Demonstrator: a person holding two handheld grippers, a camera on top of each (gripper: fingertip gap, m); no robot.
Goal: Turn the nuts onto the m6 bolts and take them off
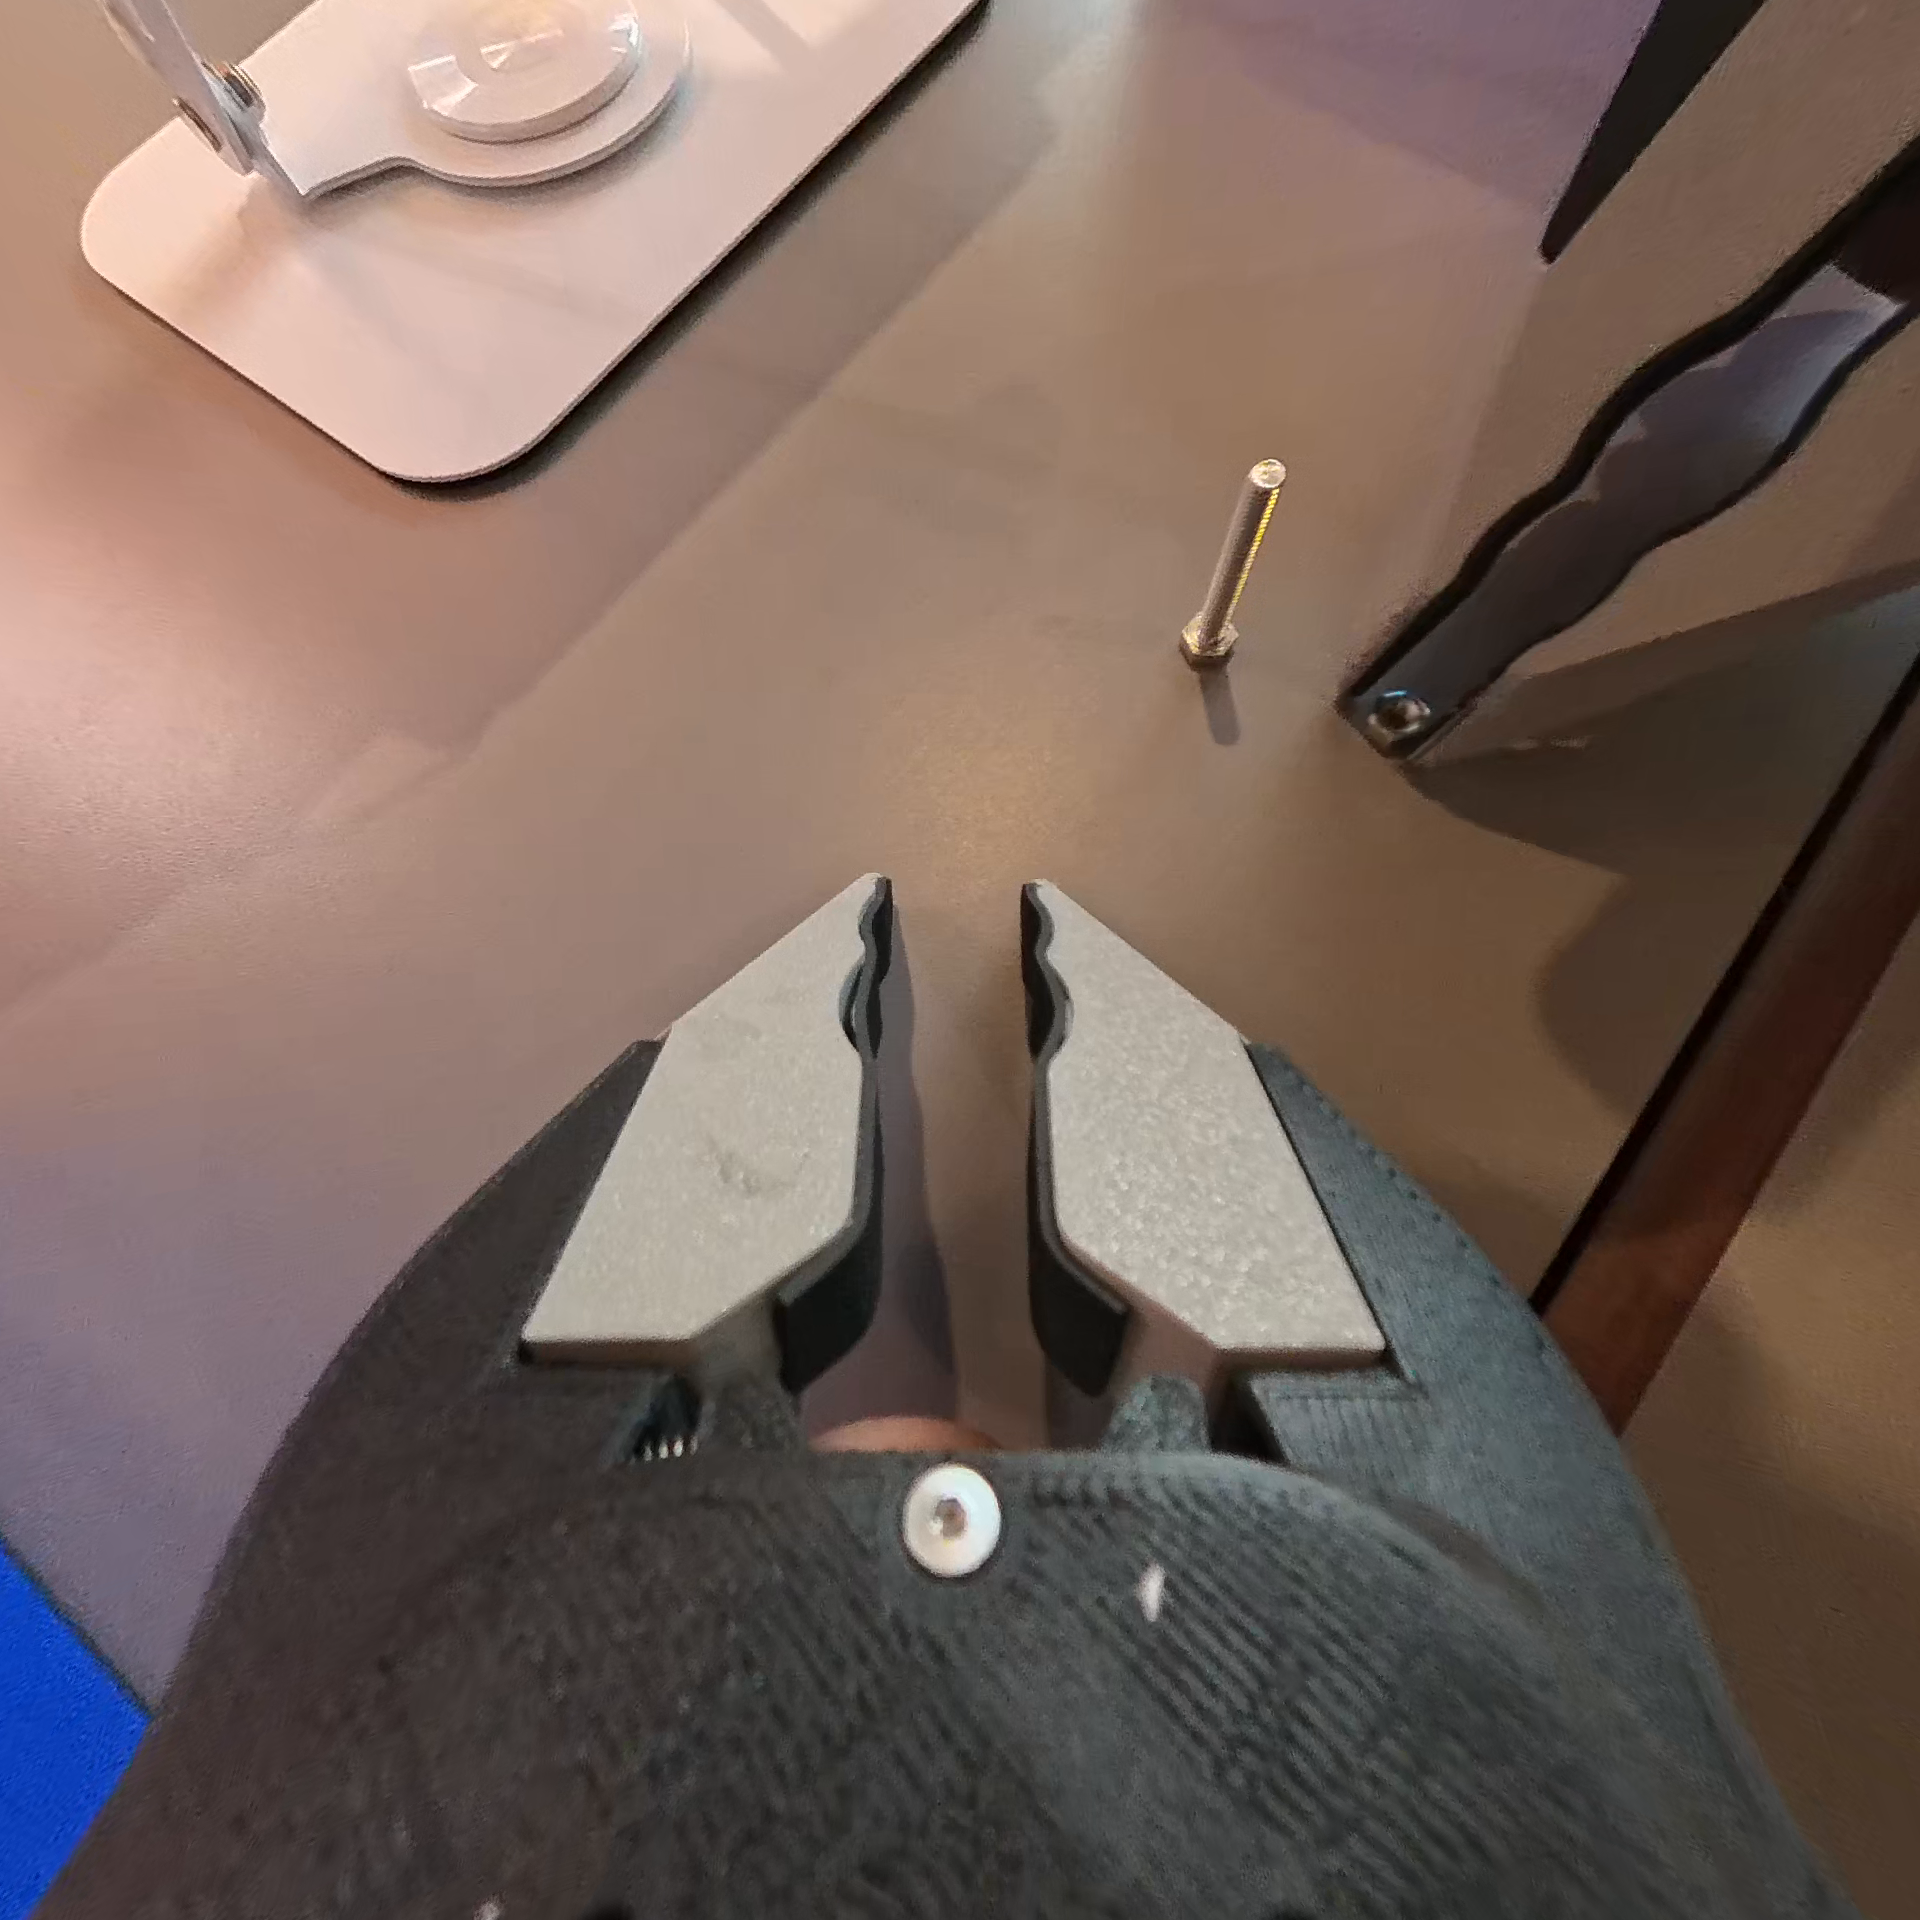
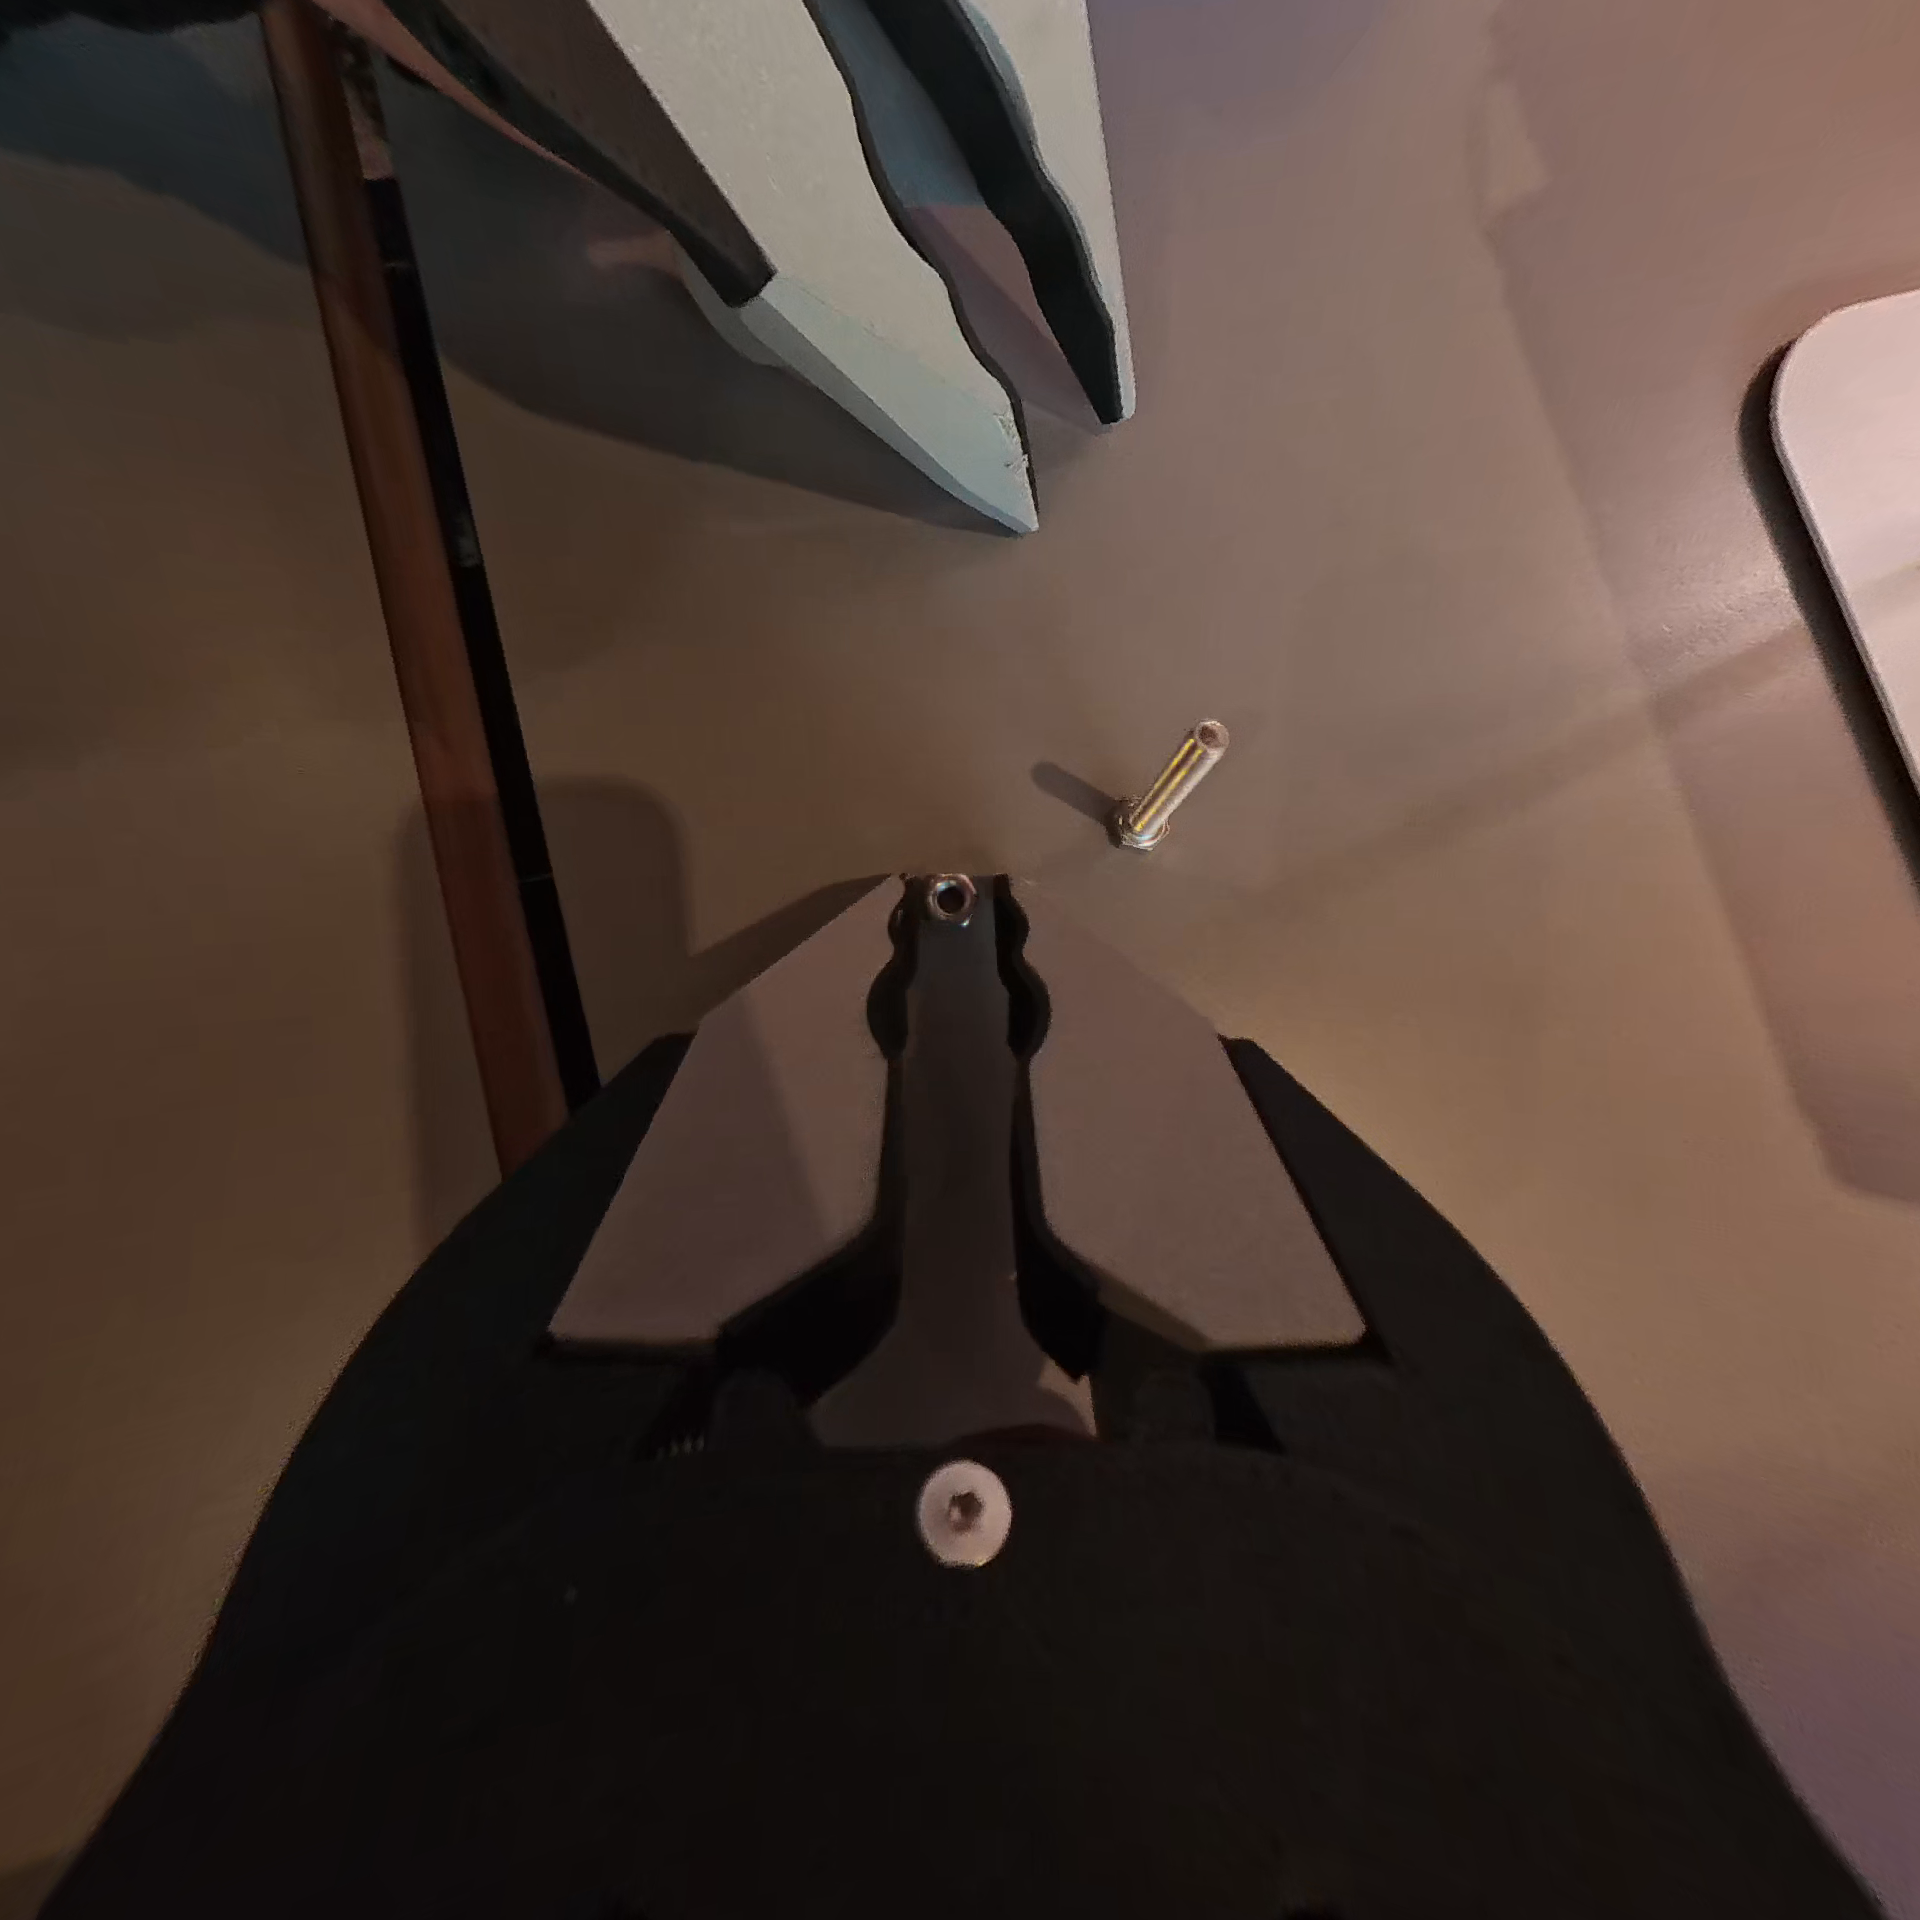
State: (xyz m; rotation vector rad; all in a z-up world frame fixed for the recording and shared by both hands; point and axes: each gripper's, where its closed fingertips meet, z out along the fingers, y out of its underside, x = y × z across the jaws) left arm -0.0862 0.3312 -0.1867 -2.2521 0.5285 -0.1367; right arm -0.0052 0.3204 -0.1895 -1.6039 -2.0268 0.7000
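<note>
The bolt (image 1: 1233,561) stands upright on its head on the brown table (image 1: 520,831), with bare tabletop all around. Near it, the right gripper (image 2: 951,891) pinches a nut (image 2: 948,897). The left gripper (image 1: 956,899), farther off, gapes empty.

Silver bolt (image 1: 1233,561) and nut (image 2: 948,898); brown table (image 1: 520,831); grey fingers (image 1: 727,1164) on black, ridged gripper (image 1: 956,904); white stand base (image 1: 343,301); blue patch (image 1: 47,1725).

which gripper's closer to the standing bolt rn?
Right. The right gripper, pinching a nut, sits just beside the bolt. The left gripper is open and farther back.
</note>
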